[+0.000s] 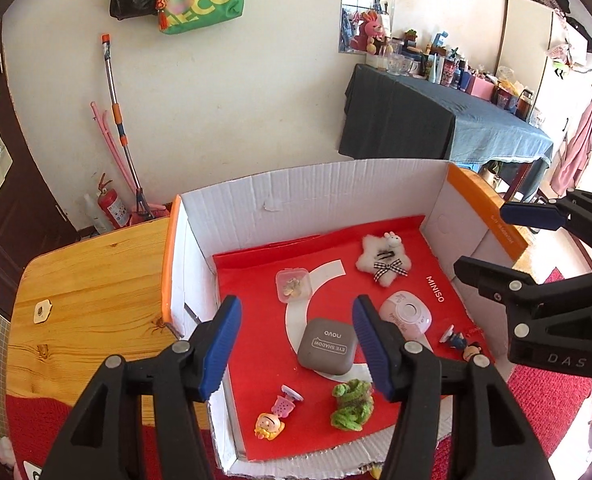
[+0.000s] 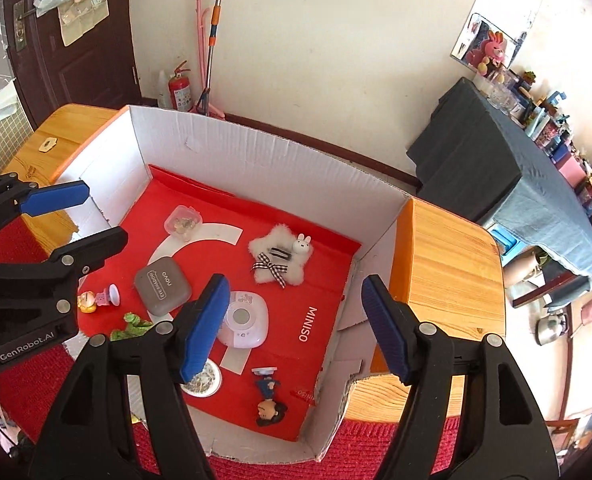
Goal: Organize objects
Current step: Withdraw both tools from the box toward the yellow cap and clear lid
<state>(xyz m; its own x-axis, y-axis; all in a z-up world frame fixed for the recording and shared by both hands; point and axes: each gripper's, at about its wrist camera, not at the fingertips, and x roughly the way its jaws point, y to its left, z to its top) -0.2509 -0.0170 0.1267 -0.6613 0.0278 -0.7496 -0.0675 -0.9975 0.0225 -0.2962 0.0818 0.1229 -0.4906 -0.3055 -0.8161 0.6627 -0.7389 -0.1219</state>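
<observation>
Grey eyeshadow case (image 1: 327, 349), a rounded square lying flat on the red sheet (image 1: 256, 280) inside the white box (image 1: 316, 188), lettering diagonal. Left tool (image 1: 296, 344) and right tool (image 2: 294, 328) hover half-open, holding nothing.

Light: bright daylight — strongest at the right, where the doorway (image 1: 536, 92) washes out.
Shadows: soft, short.
Focus: sharp throughout.
Edges: strong fisheye bending — dark rounded corners.
</observation>
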